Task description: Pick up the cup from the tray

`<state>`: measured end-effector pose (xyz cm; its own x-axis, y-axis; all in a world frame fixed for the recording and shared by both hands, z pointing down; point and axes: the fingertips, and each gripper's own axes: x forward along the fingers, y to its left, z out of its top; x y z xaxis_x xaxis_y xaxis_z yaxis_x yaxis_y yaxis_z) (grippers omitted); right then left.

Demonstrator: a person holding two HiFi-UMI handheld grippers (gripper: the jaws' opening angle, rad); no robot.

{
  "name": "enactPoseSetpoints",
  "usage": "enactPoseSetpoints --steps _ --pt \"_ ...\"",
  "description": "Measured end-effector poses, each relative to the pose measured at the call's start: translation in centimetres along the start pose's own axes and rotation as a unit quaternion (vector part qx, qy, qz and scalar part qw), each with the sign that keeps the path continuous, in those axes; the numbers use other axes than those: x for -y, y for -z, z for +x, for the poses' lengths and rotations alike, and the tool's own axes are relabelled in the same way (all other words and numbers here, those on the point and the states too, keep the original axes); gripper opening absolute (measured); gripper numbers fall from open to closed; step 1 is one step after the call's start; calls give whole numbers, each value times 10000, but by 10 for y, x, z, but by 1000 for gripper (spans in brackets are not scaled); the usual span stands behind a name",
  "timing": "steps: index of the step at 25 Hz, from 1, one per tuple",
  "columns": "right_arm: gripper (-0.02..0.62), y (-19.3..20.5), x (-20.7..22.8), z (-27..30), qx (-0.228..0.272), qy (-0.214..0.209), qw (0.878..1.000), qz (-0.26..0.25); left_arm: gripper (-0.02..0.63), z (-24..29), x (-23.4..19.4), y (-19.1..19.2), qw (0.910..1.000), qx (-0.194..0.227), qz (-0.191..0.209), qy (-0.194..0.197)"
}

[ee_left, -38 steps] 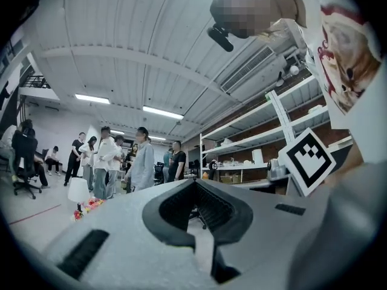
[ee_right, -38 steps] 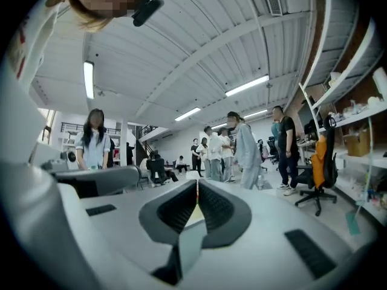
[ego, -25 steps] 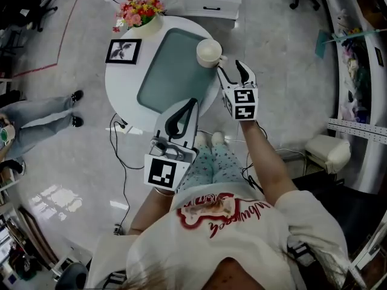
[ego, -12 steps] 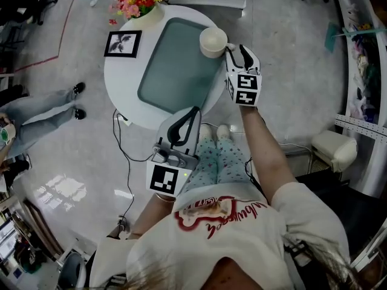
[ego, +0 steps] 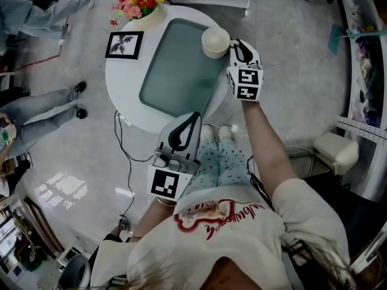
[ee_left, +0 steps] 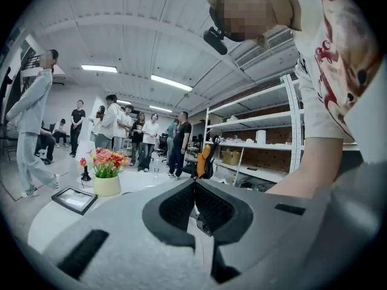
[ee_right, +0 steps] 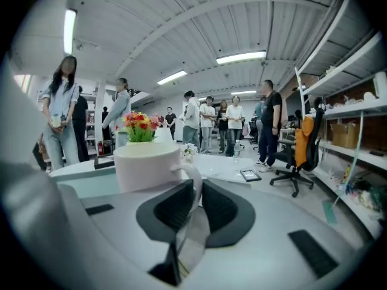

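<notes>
In the head view, you are holding the right tongs (ego: 237,45) against the handle side of the cup (ego: 216,41), in the upper right of the frame. The cup is sitting on the upper right corner of the tray (ego: 175,71), close to the rim of the round worktop (ego: 124,86). I judge you are coming in from outside the tray because the handle is pointing that way. The left tongs (ego: 192,118) are hanging at the lower centre, short of the worktop's near edge and out of the way.

In the left gripper view, the left tongs (ee_left: 193,183) are pressing together on nothing. The flowers (ee_left: 106,174) and the picture frame (ee_left: 74,199) are standing at the lower left.

In the right gripper view, the right tongs (ee_right: 196,183) are pinching the cup's (ee_right: 148,165) handle, with the cup body just beyond the tips at centre left. Straight up is looking open. The tray's raised lip (ee_right: 84,183) is lying to the left, so lifting before moving sideways seems safest.
</notes>
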<state>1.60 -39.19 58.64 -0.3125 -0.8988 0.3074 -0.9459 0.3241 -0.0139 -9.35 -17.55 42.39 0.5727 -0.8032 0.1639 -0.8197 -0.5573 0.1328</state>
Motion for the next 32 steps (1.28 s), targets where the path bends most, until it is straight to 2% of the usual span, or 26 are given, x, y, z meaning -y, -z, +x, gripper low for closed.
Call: enactPoseSetpoints --steps 3,10,13,17,23,32 --pt "48 -11 0 -2 210 -96 9974 689 14 0 -3 1 10000 -40 -4 -26" --pt "44 -43 -8 -16 259 -162 9921 1218 14 -2 -12 2 9999 -30 6 -106" --pt "44 -62 -12 -31 178 -190 9919 1242 14 0 -11 -4 9999 9 61 -86" --pt "44 -100 -17 -61 366 -295 9904 1301 14 3 -12 -18 9997 139 170 -101" --pt "44 -154 -30 -115 463 -529 9932 927 14 1 -23 -66 9967 550 511 -294" --pt "44 -165 -44 -174 362 -873 9908 967 14 -9 -20 -92 9928 782 746 -515"
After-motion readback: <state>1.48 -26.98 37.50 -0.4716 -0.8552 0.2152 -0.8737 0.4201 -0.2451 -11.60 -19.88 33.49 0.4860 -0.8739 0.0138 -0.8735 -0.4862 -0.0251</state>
